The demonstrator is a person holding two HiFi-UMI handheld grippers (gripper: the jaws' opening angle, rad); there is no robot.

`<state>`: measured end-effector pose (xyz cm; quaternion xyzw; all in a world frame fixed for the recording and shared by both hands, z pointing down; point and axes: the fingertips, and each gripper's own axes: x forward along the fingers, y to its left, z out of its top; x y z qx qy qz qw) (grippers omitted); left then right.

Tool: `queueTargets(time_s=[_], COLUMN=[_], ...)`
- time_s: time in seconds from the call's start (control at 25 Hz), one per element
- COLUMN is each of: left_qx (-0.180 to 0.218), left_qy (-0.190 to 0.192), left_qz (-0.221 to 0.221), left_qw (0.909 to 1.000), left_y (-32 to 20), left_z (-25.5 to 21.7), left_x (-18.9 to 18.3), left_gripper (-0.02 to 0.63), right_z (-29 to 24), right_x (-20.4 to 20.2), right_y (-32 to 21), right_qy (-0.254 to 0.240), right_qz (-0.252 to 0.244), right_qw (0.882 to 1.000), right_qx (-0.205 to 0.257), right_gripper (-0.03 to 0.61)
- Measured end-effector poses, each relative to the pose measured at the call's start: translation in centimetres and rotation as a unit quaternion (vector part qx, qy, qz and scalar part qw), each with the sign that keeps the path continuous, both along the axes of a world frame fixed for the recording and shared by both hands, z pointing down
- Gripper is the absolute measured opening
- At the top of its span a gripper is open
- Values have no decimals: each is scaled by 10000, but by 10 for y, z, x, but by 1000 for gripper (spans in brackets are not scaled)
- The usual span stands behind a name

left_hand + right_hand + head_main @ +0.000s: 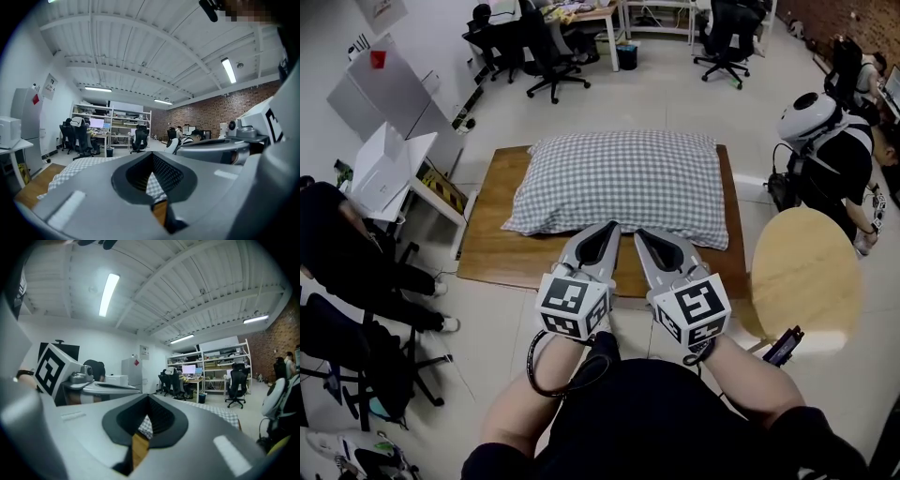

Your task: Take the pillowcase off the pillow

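Wooden table (487, 255), partly out of sight beneath checked pillow (623, 183)

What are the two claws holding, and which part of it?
Nothing. Both the left claw and the right claw are shut and empty, pointing at the near edge of the checked pillow; no cloth is pinched.

both hand-held grippers, left (613, 228) and right (641, 233), sit side by side, jaws closed.
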<state>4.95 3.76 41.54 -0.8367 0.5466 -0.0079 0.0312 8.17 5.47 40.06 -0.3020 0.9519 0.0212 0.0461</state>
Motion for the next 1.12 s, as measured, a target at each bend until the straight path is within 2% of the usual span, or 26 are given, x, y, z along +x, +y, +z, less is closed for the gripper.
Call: queueTargets(time_s=[0.16, 0.36, 0.8, 1.12], left_qx=[28, -19, -208, -458], left_qy=[80, 217, 420, 646], left_qz=[-156, -381, -976, -1243], left_qw=[9998, 9990, 9941, 9891], left_y=[-21, -58, -138, -189], left_z=[14, 12, 35, 55], left_x=[-20, -69, -212, -307], left_gripper=[3, 3, 5, 76], right_z=[14, 11, 27, 37], right_x=[-13, -52, -173, -250], right_y=[-21, -58, -141, -191], right_qy=[59, 146, 298, 446], right_qz=[-91, -212, -506, -611], right_qw=[9999, 9997, 9982, 9968], right_qx=[22, -18, -142, -251], right_gripper=[0, 0, 0, 0])
